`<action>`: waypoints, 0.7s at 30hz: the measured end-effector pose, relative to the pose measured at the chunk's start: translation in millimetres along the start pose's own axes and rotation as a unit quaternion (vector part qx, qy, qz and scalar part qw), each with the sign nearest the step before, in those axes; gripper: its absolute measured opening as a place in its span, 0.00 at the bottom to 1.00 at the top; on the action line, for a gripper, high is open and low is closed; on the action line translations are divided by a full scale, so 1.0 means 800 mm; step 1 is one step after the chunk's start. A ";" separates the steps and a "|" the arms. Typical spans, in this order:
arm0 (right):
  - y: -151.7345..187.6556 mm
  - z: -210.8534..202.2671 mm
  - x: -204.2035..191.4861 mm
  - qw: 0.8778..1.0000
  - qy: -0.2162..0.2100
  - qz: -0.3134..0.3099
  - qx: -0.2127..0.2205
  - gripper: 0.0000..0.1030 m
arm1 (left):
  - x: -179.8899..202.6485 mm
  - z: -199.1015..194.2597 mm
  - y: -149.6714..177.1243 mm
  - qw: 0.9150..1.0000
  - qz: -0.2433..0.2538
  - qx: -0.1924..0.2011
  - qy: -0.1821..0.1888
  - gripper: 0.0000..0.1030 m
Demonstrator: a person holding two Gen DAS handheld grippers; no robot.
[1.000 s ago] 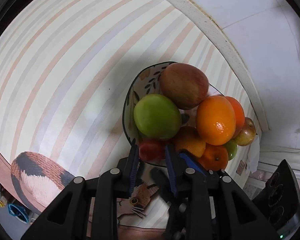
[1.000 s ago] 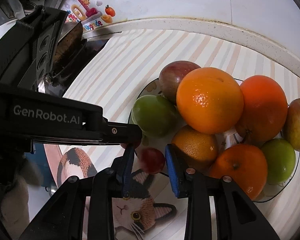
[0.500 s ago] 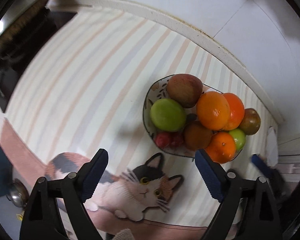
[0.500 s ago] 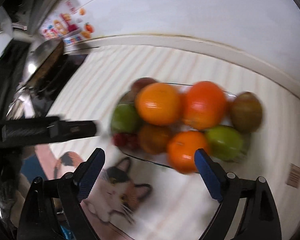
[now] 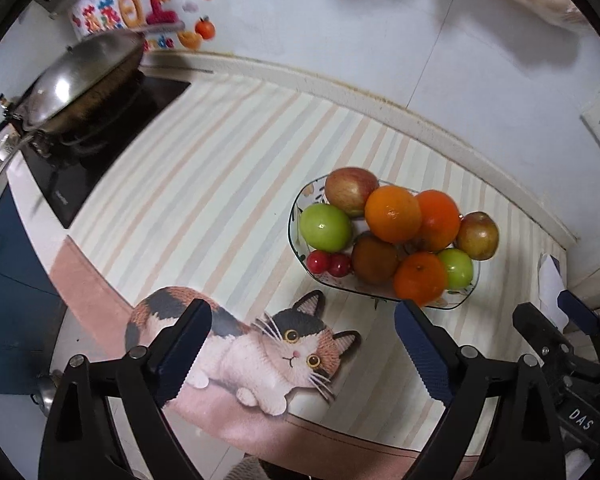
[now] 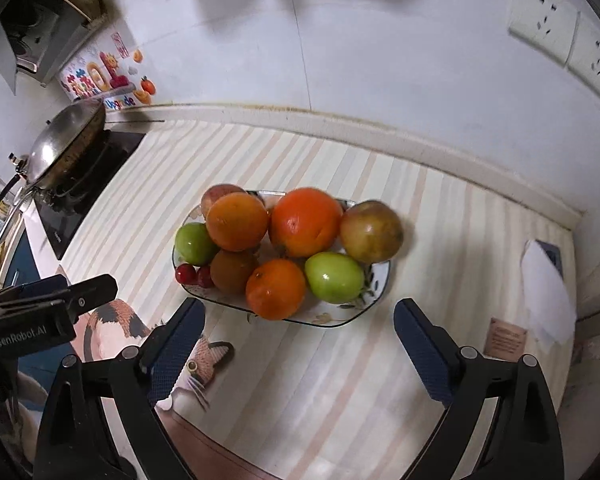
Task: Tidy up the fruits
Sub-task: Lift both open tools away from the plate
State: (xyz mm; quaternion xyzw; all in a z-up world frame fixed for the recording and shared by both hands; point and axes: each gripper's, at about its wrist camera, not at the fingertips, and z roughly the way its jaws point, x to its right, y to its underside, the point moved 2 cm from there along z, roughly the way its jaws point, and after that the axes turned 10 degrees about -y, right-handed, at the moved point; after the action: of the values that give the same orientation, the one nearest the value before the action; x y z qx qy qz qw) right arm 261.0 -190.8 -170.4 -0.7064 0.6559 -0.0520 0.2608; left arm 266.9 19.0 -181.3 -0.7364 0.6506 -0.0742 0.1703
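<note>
While both my jaws stand spread and hold nothing, the fruit bowl ahead carries oranges, green apples, a reddish apple and two small red fruits at its near-left rim. From my left gripper the bowl lies beyond the tips, toward the right finger. From my right gripper the bowl sits straight ahead between the fingers, apart from both, on the striped mat.

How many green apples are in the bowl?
2. One green apple sits at the bowl's left end above the cherries; the other lies at the front right. More may hide underneath.
</note>
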 end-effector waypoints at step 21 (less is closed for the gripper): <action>0.082 -0.254 -0.071 0.995 0.010 -0.026 0.095 0.97 | -0.039 -0.226 0.096 0.990 0.001 0.138 -0.016 0.91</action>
State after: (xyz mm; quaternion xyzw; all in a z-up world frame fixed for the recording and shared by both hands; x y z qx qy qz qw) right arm 110.1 -197.8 -9.0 -0.6945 0.6321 -0.1280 0.3191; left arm 131.0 14.7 -36.4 -0.7065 0.6320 -0.1514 0.2802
